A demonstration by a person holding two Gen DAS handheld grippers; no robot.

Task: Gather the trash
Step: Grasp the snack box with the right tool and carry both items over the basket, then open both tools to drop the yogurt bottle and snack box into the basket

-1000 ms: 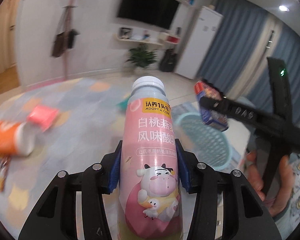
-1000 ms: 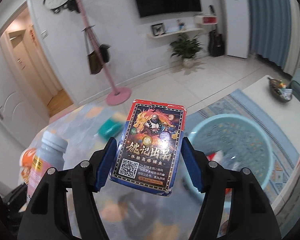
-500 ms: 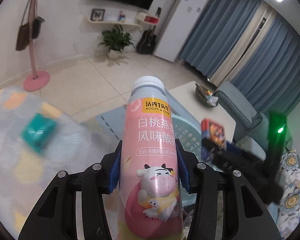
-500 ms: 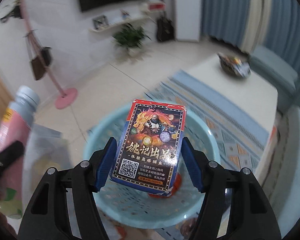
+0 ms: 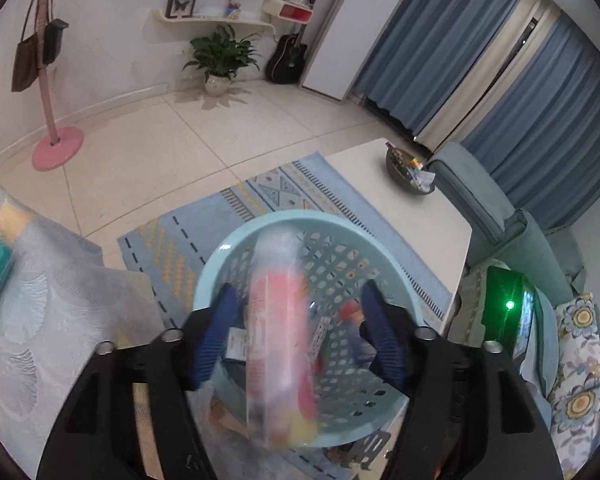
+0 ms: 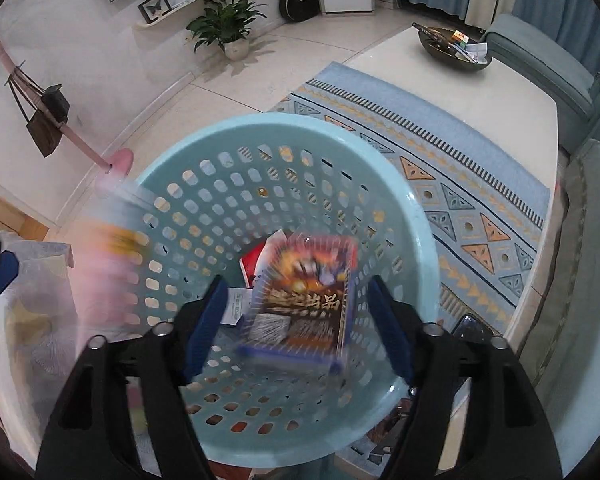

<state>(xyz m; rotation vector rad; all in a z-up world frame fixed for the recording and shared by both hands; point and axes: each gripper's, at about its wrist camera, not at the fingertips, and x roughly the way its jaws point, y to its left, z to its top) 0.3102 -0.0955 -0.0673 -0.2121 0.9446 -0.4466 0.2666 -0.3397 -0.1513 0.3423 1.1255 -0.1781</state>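
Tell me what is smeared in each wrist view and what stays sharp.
Left wrist view: the pink plastic drink bottle is motion-blurred between the left gripper's opening jaws; the pale blue perforated basket stays sharp. Right wrist view: the red-and-blue card box is streaked between the right gripper's opening jaws; bottle a pink smear.

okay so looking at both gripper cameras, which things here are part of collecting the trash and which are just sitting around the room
Part of the job:
- pink bottle, blurred, loose between the opening left gripper
- card box, blurred, loose between the opening right gripper
- blue basket

Just lying about:
- potted plant
- guitar
- dark bowl
- pink coat stand
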